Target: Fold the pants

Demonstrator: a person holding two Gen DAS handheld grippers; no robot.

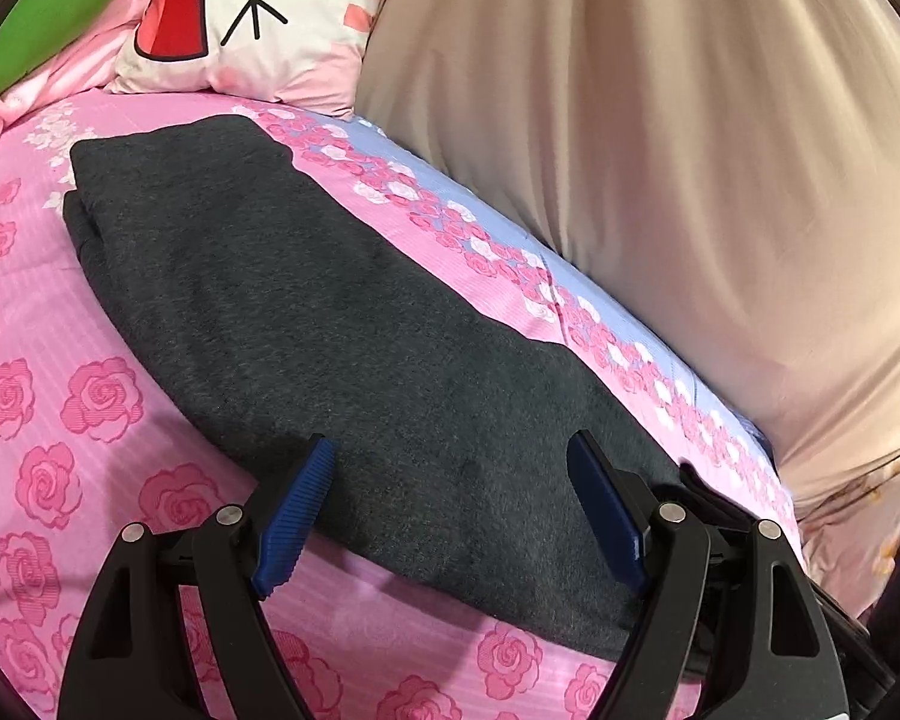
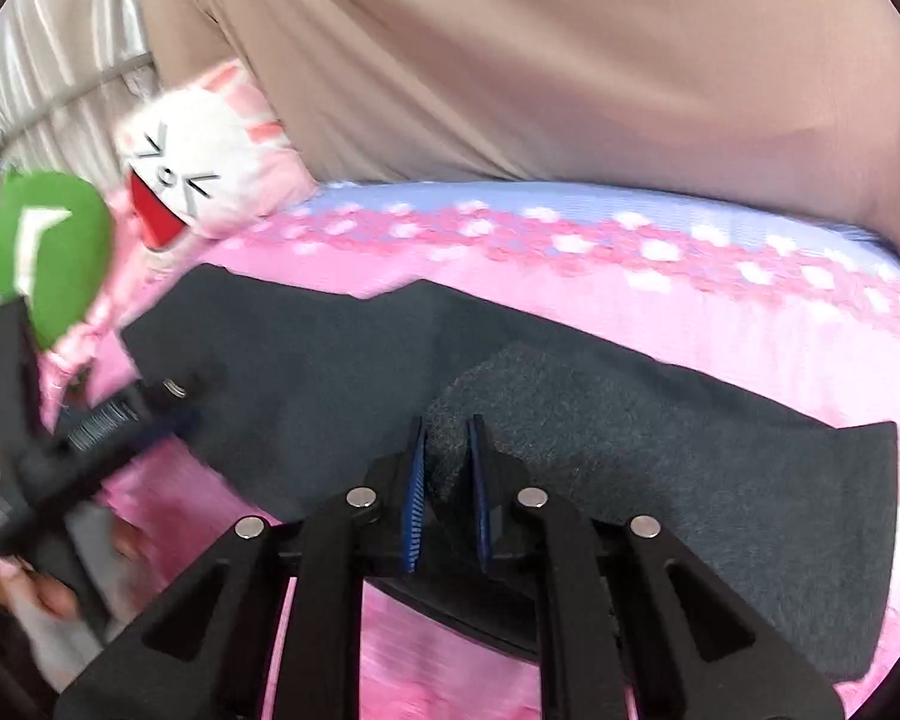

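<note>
Grey pants (image 2: 630, 450) pinched by right gripper (image 2: 447, 426), blurred; left gripper (image 1: 453, 450) spread, pants' near end hidden.

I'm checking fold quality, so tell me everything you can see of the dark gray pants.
The pants are dark charcoal, with a fuzzy, fleece-like look. They lie flat as a long folded strip on the pink rose-print bedsheet, layered edges showing at the far end. The right gripper is shut on a raised bunch of the fabric; the left gripper is open over them.
</note>
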